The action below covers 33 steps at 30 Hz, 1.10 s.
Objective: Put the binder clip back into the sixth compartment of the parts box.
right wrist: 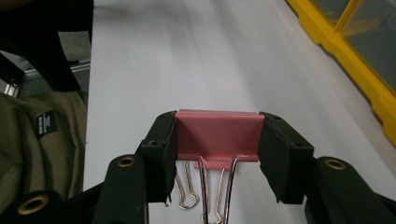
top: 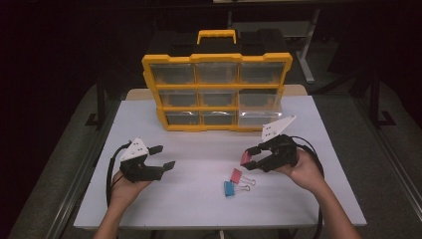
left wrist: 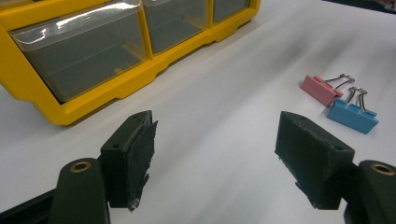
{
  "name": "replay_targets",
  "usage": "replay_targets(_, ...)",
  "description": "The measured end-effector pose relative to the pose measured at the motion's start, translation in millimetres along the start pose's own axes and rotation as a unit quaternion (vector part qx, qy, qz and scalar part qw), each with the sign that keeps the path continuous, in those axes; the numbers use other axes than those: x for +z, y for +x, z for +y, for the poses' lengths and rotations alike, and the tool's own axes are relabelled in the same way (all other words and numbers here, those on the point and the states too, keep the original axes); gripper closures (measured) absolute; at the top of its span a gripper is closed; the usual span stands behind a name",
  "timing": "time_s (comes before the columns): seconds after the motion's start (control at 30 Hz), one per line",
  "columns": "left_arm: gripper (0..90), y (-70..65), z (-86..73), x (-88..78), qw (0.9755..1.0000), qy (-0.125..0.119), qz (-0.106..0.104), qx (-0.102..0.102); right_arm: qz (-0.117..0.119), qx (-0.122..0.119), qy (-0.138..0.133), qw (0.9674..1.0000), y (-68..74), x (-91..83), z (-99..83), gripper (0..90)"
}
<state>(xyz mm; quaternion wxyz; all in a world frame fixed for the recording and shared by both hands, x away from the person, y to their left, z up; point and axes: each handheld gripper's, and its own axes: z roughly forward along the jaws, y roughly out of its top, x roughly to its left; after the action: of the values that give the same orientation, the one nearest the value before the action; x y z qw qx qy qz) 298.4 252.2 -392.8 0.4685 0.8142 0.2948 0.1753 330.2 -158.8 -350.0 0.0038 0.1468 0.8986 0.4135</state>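
The right gripper [right wrist: 217,149] grasps a pink binder clip [right wrist: 217,135] above the table's [top: 199,199] near right. The left gripper [left wrist: 215,154] gapes, released. The yellow organizer's [top: 217,92] clear drawers look empty.

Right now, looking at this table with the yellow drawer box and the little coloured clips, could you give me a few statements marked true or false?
1. The right gripper clamps a pink metal binder clip. True.
2. The left gripper holds a blue clip. False: its jaws are open and empty.
3. A blue binder clip lies on the white table beside a second pink binder clip. True.
4. The yellow plastic organiser with clear drawers lies flat. False: it stands upright.
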Motion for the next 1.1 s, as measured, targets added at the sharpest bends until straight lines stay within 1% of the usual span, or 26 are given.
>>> replay_targets(0.03,28.3,-0.3,-0.2,0.2,1.0000,-0.001,0.000,0.000,0.000,-0.002,0.000,1.0000,0.1,-2.0,2.5,48.5)
replay_targets(0.07,28.3,-1.3,-0.4,0.7,1.0000,-0.005,0.000,-0.005,-0.001,-0.005,0.001,1.0000,0.1,-4.3,4.9,48.5)
replay_targets(0.1,28.3,-1.4,-0.4,0.8,1.0000,-0.005,-0.001,-0.005,-0.001,-0.012,-0.003,0.9999,-1.3,-9.2,9.8,48.5)
replay_targets(0.13,28.3,-2.2,-0.4,1.3,0.9999,-0.007,-0.001,-0.008,-0.001,-0.012,-0.003,0.9999,-1.3,-9.2,9.8,48.5)
replay_targets(0.17,28.3,-2.1,-0.4,0.8,1.0000,0.000,0.000,-0.003,-0.002,-0.015,-0.004,0.9999,-1.7,-11.8,12.3,48.5)
replay_targets(0.2,28.3,-2.9,-0.8,1.2,1.0000,-0.001,0.001,-0.005,-0.001,-0.015,-0.006,0.9999,-2.1,-14.6,15.0,48.5)
replay_targets(0.23,28.3,-2.7,-0.8,1.0,1.0000,0.000,0.003,0.000,0.000,-0.015,-0.008,0.9999,-2.5,-17.1,17.8,48.5)
replay_targets(0.27,28.3,-1.3,-0.6,0.8,0.9999,0.000,0.003,0.011,0.000,-0.019,-0.008,0.9998,-3.3,-22.1,23.8,48.5)
replay_targets(0.3,28.3,-2.6,-0.9,1.4,1.0000,-0.005,0.001,0.001,0.000,-0.019,-0.008,0.9998,-3.3,-22.1,23.8,48.5)
replay_targets(0.33,28.2,-2.8,-1.1,1.5,1.0000,-0.006,0.001,-0.001,0.001,-0.020,-0.010,0.9997,-3.7,-24.2,26.6,48.5)
replay_targets(0.37,28.1,-2.5,-1.0,1.4,1.0000,-0.007,0.001,0.000,0.002,-0.021,-0.010,0.9997,-3.6,-28.7,32.3,48.5)
replay_targets(0.47,28.1,-2.8,-1.1,1.7,1.0000,-0.006,0.000,0.000,0.002,-0.026,-0.012,0.9996,-5.6,-32.5,37.2,48.5)
replay_targets(0.5,28.1,-2.9,-1.0,1.4,1.0000,-0.002,0.000,0.000,0.003,-0.023,-0.013,0.9996,-5.5,-34.4,39.5,48.5)
replay_targets(0.6,28.1,-3.8,-1.3,1.1,1.0000,0.001,0.000,-0.001,0.002,-0.031,-0.016,0.9994,-7.3,-39.9,46.0,48.5)
replay_targets(0.67,28.0,-4.2,-1.3,1.0,1.0000,0.000,0.000,-0.001,0.000,-0.028,-0.016,0.9995,-9.1,-45.5,53.1,48.5)
replay_targets(0.7,28.0,-4.5,-1.1,0.9,1.0000,-0.002,0.000,-0.003,0.000,-0.028,-0.016,0.9995,-9.1,-45.5,53.1,48.5)
replay_targets(0.73,27.9,-4.4,-0.9,0.6,1.0000,-0.003,0.001,-0.002,-0.003,-0.034,-0.017,0.9993,-11.0,-47.2,55.5,48.5)
replay_targets(0.77,27.9,-3.9,-0.6,0.3,1.0000,-0.004,0.002,0.001,-0.001,-0.027,-0.018,0.9995,-10.9,-49.4,58.2,48.5)
replay_targets(0.8,27.8,-3.9,-0.7,0.2,1.0000,-0.004,0.003,-0.002,-0.003,-0.030,-0.019,0.9994,-12.9,-53.5,63.7,48.5)
replay_targets(0.83,27.8,-3.4,-0.8,0.1,1.0000,-0.004,0.003,-0.002,-0.003,-0.030,-0.019,0.9994,-12.9,-53.5,63.7,48.5)
replay_targets(0.9,27.8,-3.0,-1.0,-0.4,1.0000,-0.003,0.003,-0.002,-0.005,-0.034,-0.018,0.9992,-15.8,-58.7,72.2,48.5)
replay_targets(0.93,27.8,-2.9,-0.9,-0.7,1.0000,-0.003,0.003,-0.002,-0.011,-0.040,-0.015,0.9990,-17.6,-60.4,74.9,48.5)
replay_targets(0.97,27.8,-2.9,-0.9,-0.7,1.0000,-0.005,0.004,-0.003,-0.010,-0.035,-0.013,0.9992,-18.0,-61.9,77.9,48.5)
replay_targets(1.03,27.8,-2.4,-0.9,-0.8,1.0000,-0.007,0.004,-0.001,-0.013,-0.038,-0.012,0.9991,-19.7,-63.1,80.5,48.5)
replay_targets(1.07,27.8,-2.3,-0.9,-0.9,1.0000,-0.006,0.004,-0.001,-0.017,-0.039,-0.008,0.9991,-22.5,-65.7,85.9,48.5)
replay_targets(1.1,27.8,-2.2,-1.1,-0.9,1.0000,-0.007,0.004,-0.002,-0.017,-0.039,-0.008,0.9991,-22.5,-65.7,85.9,48.5)
